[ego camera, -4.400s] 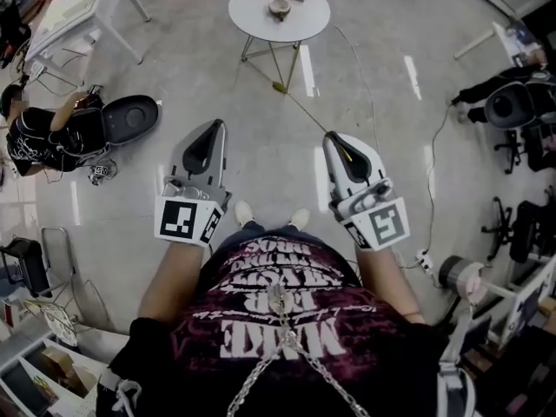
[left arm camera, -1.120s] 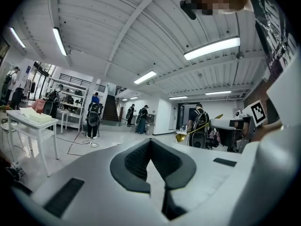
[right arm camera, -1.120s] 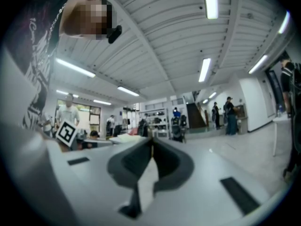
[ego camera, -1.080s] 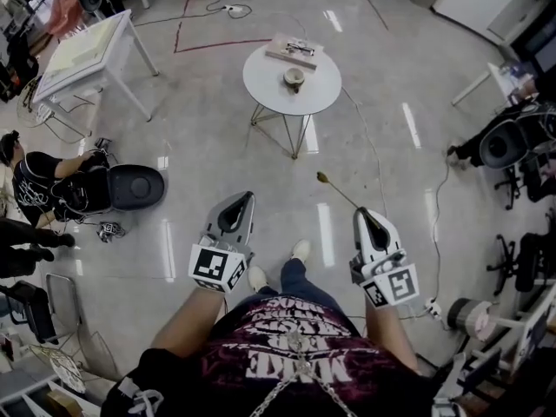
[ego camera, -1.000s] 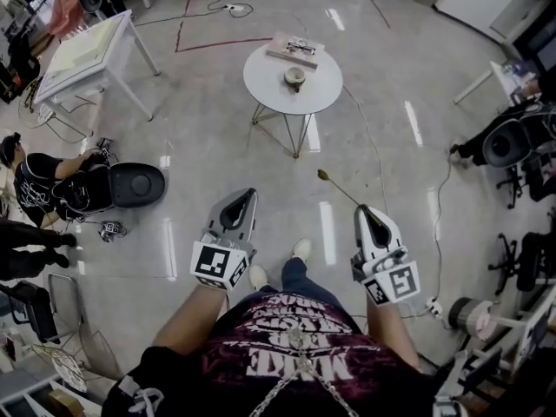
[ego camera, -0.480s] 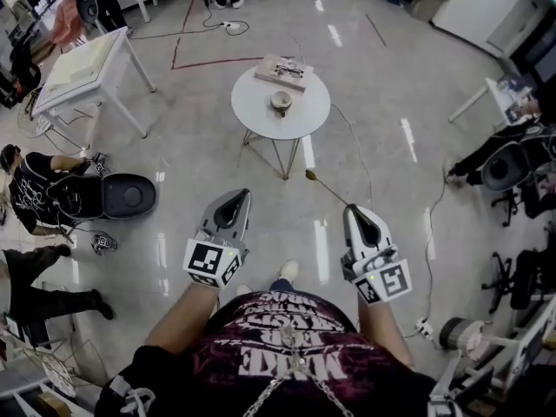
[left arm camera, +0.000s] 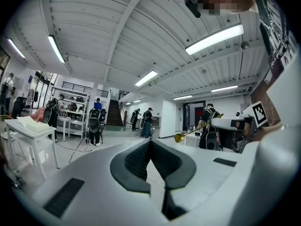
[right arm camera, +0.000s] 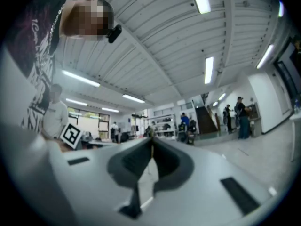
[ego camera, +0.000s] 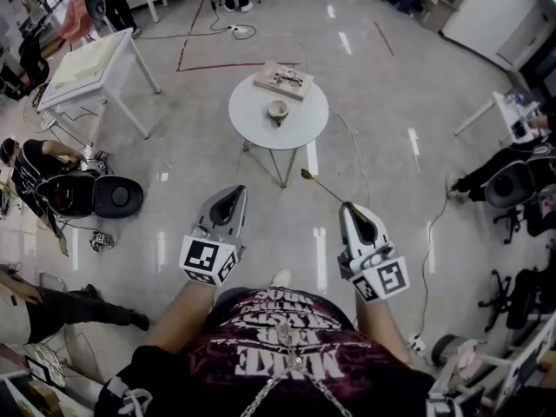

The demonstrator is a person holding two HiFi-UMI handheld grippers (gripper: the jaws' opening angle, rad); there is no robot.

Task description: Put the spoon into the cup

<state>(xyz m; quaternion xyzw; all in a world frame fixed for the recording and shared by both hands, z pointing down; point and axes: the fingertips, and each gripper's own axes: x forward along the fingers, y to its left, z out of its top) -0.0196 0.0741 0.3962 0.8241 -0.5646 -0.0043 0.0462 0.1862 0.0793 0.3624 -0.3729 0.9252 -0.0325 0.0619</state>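
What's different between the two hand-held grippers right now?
The right gripper is shut on a golden spoon that sticks out ahead; the left gripper is shut on nothing. The square markers on the right gripper show a different pattern from the left gripper's. Both point toward the round table bearing the cup.

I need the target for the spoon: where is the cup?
In the head view, upper centre: the cup stands on the round white table, beside a flat board.

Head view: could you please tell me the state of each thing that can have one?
right gripper: shut on spoon.
left gripper: shut, empty.
spoon: held by its handle, bowl end forward, not in cup.
cup: upright on round table.
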